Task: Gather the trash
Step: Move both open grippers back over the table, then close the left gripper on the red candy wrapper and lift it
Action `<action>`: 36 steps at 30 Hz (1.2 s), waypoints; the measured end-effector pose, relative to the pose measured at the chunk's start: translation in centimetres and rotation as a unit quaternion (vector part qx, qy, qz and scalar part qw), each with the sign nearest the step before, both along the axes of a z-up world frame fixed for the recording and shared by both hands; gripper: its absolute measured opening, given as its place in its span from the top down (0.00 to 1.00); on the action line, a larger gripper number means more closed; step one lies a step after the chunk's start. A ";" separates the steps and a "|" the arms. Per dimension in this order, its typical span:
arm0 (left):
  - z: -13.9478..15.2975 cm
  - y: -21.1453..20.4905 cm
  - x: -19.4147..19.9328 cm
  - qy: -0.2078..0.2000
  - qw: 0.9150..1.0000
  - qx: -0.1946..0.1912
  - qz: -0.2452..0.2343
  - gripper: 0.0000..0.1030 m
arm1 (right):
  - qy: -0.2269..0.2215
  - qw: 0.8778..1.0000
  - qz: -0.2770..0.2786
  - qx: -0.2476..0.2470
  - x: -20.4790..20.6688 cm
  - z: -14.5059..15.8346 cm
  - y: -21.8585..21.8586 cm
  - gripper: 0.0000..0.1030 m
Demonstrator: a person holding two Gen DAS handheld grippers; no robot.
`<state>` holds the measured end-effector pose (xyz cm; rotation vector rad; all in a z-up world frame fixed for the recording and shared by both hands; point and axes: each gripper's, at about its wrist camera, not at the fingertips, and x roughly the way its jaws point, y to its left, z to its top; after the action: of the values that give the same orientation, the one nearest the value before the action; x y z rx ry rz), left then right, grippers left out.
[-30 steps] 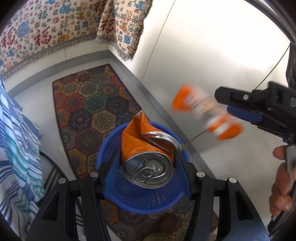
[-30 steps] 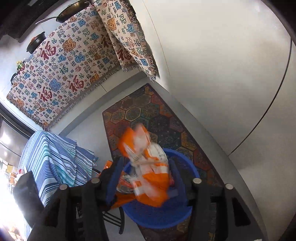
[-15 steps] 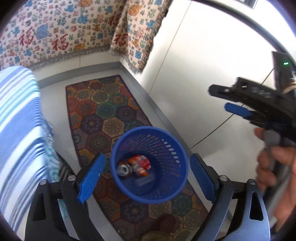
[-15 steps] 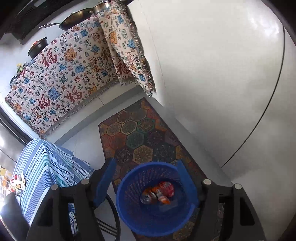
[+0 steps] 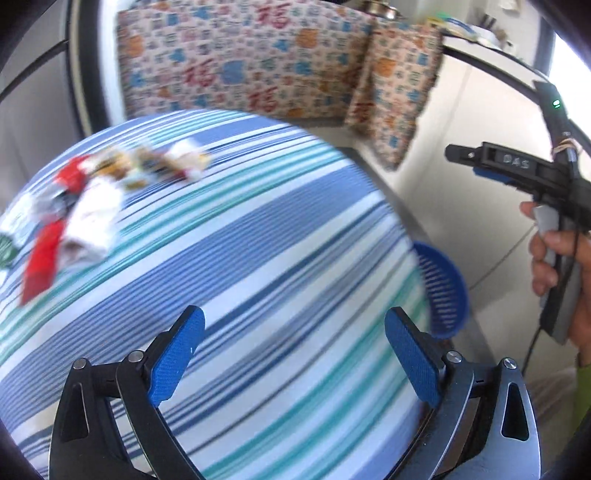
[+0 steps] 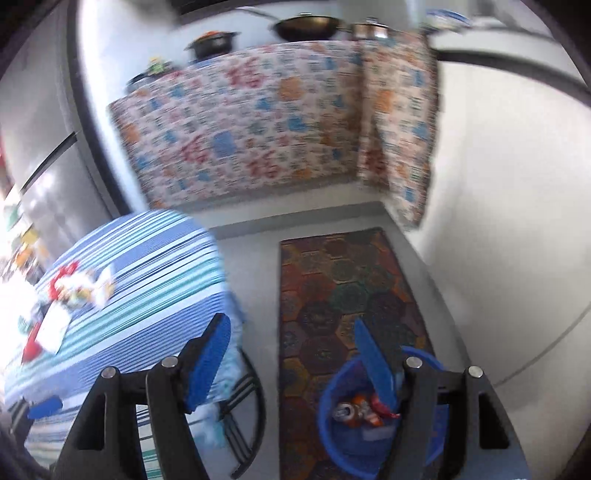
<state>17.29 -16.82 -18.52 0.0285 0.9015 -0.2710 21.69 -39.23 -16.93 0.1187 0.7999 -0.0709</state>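
Left tongs (image 5: 293,354): blue pads spread wide, nothing between them, over a bench draped in a blue, teal and white striped cloth (image 5: 258,258). Right tongs (image 6: 291,358): also released and empty, above the floor, with the blue mesh wastebasket (image 6: 340,435) under the right-hand pad at about 5 o'clock.

Trash: a crushed can (image 6: 345,410) and orange-and-red wrappers (image 6: 373,408) lie in the basket bottom. A blurred heap of red, white and tan litter (image 5: 85,206) sits on the bench at 10 o'clock in the left view, well apart from the tongs.

Room: pale floor with a dark hexagon-patterned rug (image 6: 343,288); the basket stands on its near end. A patterned throw with red characters (image 6: 251,136) hangs over a counter at 12 o'clock, and a white wall runs along 3 o'clock.

Only the right view shows the basket contents, the rug, pans (image 6: 306,26) on the counter and a black wire frame (image 6: 243,413) under the bench edge. Only the left view shows the right tool from the side, in a hand (image 5: 561,266) at 3 o'clock; there just a sliver of basket rim shows past the bench's right edge.

Bare floor lies between bench and rug. Both views are motion-blurred.
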 end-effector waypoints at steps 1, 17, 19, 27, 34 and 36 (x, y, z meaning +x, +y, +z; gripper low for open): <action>-0.3 1.3 -0.2 0.001 1.000 0.006 0.012 0.05 | 0.001 1.000 0.021 0.004 -0.1 -0.2 2.1 0.31; -2.6 14.3 0.2 0.006 0.992 0.037 0.117 0.04 | 0.071 0.980 0.174 -0.066 0.9 -6.6 20.1 0.31; -2.8 14.3 0.7 0.009 0.992 0.048 0.119 0.02 | 0.072 0.980 0.175 -0.062 1.4 -6.7 20.3 0.31; -2.3 15.5 -0.7 0.002 0.995 0.022 0.094 0.01 | 0.073 0.980 0.174 -0.057 2.1 -6.9 20.5 0.28; 1.9 17.9 2.4 -0.019 0.995 -0.044 0.091 0.01 | 0.073 0.980 0.174 -0.057 2.2 -7.0 20.4 0.27; 1.9 18.1 4.2 -0.006 0.995 -0.045 0.090 0.02 | 0.073 0.980 0.174 -0.056 2.1 -7.0 20.4 0.27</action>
<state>21.45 1.27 -16.59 -0.1333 0.8721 -0.1431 23.82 -18.82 -23.93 -0.1361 0.9511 0.2088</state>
